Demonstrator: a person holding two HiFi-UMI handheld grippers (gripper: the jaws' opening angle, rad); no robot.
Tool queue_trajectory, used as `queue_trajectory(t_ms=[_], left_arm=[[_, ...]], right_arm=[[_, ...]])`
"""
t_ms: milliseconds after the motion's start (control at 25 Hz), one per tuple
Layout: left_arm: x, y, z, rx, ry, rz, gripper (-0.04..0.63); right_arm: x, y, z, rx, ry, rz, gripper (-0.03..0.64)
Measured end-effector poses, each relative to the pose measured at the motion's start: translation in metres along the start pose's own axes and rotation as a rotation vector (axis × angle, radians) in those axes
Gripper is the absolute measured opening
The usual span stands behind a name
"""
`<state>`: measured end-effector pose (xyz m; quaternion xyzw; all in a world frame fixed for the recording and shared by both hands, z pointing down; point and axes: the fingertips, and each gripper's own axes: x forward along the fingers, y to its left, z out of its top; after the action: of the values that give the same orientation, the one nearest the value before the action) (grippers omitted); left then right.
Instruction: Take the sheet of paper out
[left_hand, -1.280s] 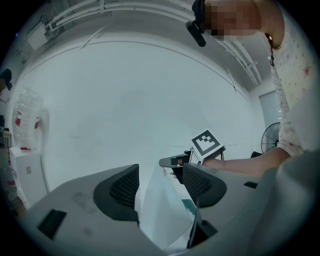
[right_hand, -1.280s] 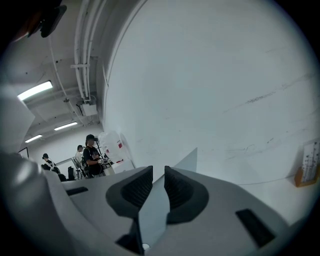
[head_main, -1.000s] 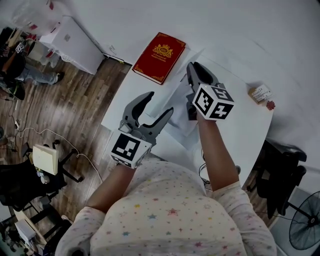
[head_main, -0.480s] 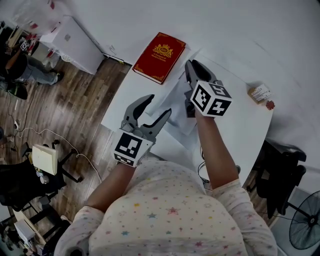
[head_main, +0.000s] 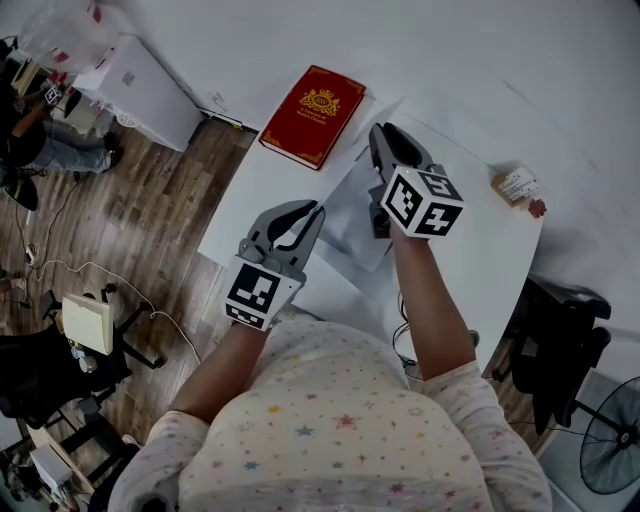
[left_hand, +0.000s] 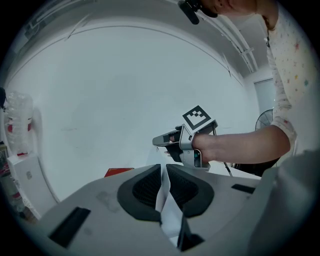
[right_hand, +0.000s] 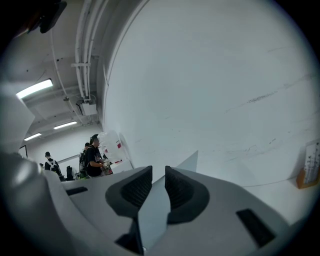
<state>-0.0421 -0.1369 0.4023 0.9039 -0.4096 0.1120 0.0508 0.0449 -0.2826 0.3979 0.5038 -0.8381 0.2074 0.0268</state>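
Left tongs (left_hand: 163, 170) have just closed, pinching the paper (left_hand: 164, 202). Right tongs (right_hand: 158, 172) clamp the sleeve (right_hand: 154, 215) above the white desk (head_main: 480, 250), near its left edge.

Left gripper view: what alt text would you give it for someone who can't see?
The left gripper has just closed its two dark jaws on a white sheet of paper standing upright between them. Beyond, a person's hand holds the right gripper, with a red book low at the left and a bare white wall behind.
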Motion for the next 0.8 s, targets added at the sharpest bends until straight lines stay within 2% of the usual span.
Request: queue_trajectory(t_ms=[240, 440, 800], left_arm=[[-0.001, 0.006, 0.002, -0.009, -0.016, 0.007, 0.029], [-0.006, 0.029, 0.001, -0.099, -0.042, 0.048, 0.028], [-0.013, 0.064, -0.003, -0.210, -0.078, 0.106, 0.026]], right_arm=[[-0.006, 0.005, 0.008, -0.096, -0.008, 0.026, 0.093], [-0.021, 0.000, 0.017, -0.117, -0.052, 0.029, 0.118], [-0.046, -0.045, -0.025, -0.120, 0.047, -0.062, 0.123]])
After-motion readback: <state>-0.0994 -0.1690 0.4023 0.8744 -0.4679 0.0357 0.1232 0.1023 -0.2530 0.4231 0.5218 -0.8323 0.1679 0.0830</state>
